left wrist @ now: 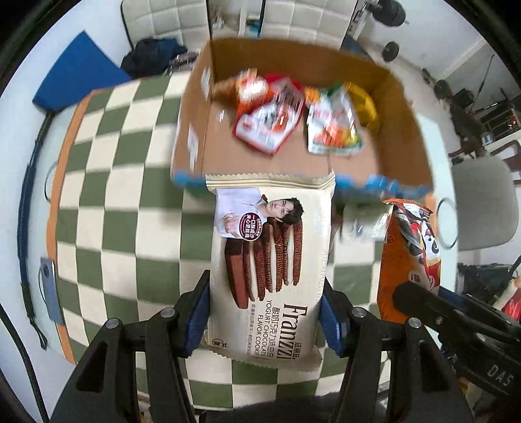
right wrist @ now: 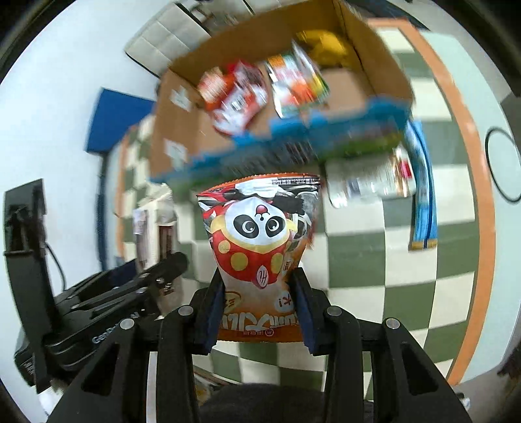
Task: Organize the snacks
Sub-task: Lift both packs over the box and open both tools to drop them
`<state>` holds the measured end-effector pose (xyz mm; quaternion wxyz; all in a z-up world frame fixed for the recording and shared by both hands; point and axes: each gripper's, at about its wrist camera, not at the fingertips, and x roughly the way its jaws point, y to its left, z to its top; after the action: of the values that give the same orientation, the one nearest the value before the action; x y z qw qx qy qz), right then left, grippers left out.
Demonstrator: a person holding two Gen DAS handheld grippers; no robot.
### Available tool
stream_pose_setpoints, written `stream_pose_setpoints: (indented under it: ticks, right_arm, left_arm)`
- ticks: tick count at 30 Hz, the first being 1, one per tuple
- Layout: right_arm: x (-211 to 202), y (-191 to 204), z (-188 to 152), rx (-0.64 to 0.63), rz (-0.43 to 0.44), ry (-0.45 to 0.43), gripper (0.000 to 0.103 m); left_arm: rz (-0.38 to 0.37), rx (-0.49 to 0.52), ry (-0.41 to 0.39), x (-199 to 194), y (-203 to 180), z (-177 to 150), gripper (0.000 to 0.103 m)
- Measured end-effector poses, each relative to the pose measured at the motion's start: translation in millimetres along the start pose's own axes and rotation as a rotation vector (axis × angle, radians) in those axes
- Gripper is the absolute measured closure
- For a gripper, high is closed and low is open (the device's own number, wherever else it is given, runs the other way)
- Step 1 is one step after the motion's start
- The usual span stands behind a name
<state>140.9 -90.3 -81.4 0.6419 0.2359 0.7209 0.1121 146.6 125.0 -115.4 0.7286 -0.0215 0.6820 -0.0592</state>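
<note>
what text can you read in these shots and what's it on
"Franzzi" on the cookie pack held by the left gripper.
"YOGURT CHOCOLATE FLAVOR COOKIE" on the same pack.
"DAS" on the right gripper.
Panda bag: characters unreadable.
Snacks in the box: blurred, unreadable.

This looks like a room in a home. A green and white checkered cloth (left wrist: pixel 107 182) covers the table, with a grey chair (left wrist: pixel 482 201) and dumbbells (left wrist: pixel 390 13) nearby.
</note>
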Motion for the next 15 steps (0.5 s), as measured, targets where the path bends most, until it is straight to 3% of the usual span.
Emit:
stream_pose_setpoints:
  ticks: [6, 11, 15]
  right_arm:
    - [-12.1, 33.3, 60.0, -0.028, 0.025, -0.078, 0.061]
    - [20.6, 45.3, 109.5, -0.025, 0.007, -0.064, 0.061]
    - [53.4, 46.0, 130.4, -0.014, -0.007, -0.035, 0.061]
  left_arm:
    - [0.019, 0.011, -0.005, 2.4, 3.6, 68.0, 0.047]
    - [0.03, -0.007, 0.091, 35.6, 19.7, 111.3, 0.047]
    - [0.022, -0.035, 0.158, 62.7, 32.9, 139.0, 0.047]
